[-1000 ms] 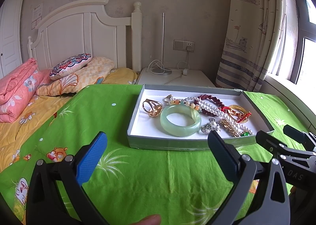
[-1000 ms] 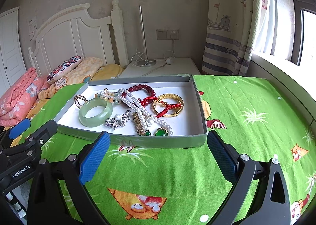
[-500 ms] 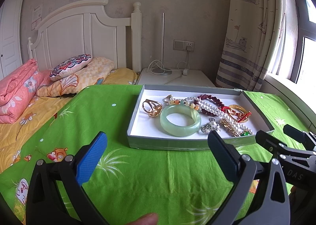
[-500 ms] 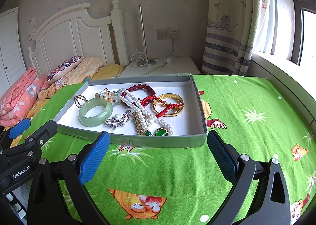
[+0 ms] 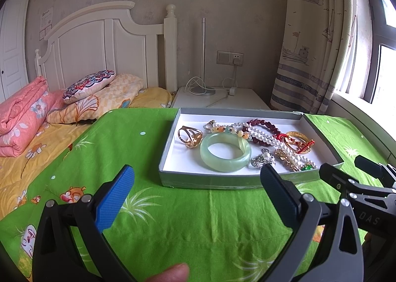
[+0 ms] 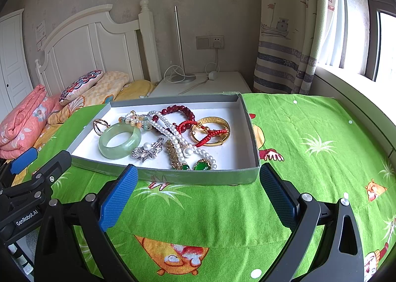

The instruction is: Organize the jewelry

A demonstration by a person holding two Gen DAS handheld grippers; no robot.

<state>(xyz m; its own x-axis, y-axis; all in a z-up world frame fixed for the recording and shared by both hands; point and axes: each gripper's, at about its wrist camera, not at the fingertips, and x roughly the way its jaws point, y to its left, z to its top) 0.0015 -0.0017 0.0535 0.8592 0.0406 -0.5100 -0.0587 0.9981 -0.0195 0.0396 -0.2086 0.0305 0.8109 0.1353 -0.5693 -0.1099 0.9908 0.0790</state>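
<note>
A shallow grey box (image 5: 212,180) (image 6: 198,177) with a white inside sits on the green cloth. In it lie a pale green jade bangle (image 5: 225,155) (image 6: 119,140), a gold ring (image 5: 190,135) (image 6: 100,125), a pearl necklace (image 5: 266,136) (image 6: 173,135), dark red beads (image 5: 262,124) (image 6: 182,110), a gold bangle with red cord (image 5: 298,140) (image 6: 210,131), a silver brooch (image 5: 262,159) (image 6: 148,151) and green stone pieces (image 6: 201,165). My left gripper (image 5: 196,195) and my right gripper (image 6: 198,196) are both open and empty, just in front of the box.
Green cartoon-print cloth (image 5: 133,148) (image 6: 309,133) covers the surface. A bed with pink quilt (image 5: 22,118) and pillows (image 5: 89,82) lies left. A white nightstand (image 5: 222,99) with lamp pole and cables stands behind the box. A curtain (image 5: 307,47) and window are right.
</note>
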